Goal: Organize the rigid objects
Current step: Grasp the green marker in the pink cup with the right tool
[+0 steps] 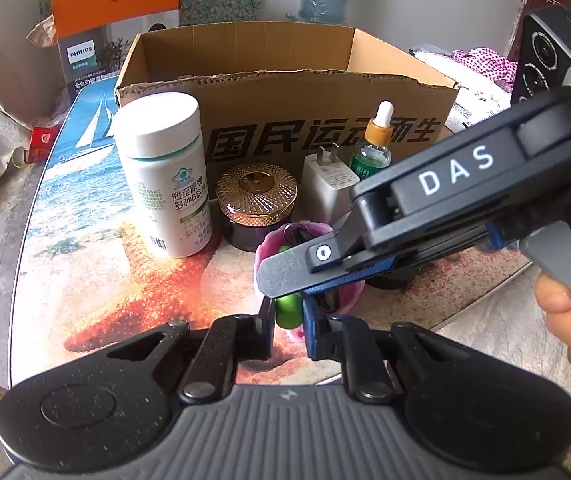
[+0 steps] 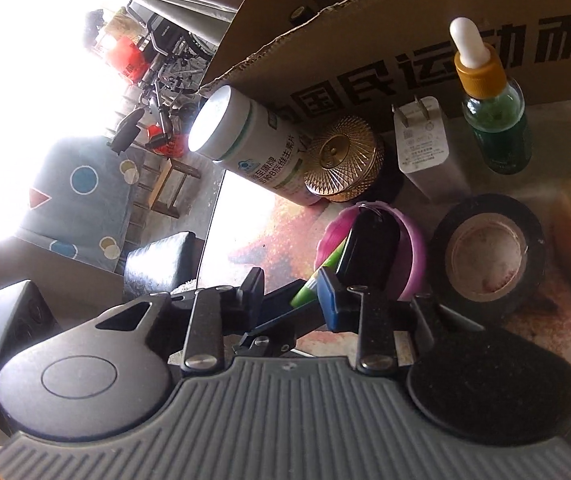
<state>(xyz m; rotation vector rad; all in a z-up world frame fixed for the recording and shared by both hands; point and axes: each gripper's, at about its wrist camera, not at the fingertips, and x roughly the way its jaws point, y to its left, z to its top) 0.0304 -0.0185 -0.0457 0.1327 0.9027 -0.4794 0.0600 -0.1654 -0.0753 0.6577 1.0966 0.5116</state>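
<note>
Left tool (image 1: 288,316) clamped on green tube (image 1: 288,312) at pink cup (image 1: 269,246) rim; right tool (image 2: 291,292) narrowed onto same cup's rim. Ahead on worktop (image 1: 85,280): white supplement bottle (image 1: 165,172), gold-lidded jar (image 1: 256,200), charger (image 1: 327,188), dropper bottle (image 1: 373,142), cardboard box (image 1: 285,96).

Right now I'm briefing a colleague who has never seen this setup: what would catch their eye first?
Two hand-held grippers meet at a small pink cup near the table's front, the left hand-held gripper shut on a green tube sticking out of it. Behind stand a white bottle, a gold-lidded jar, a charger and a dropper bottle, before an open cardboard box.
</note>
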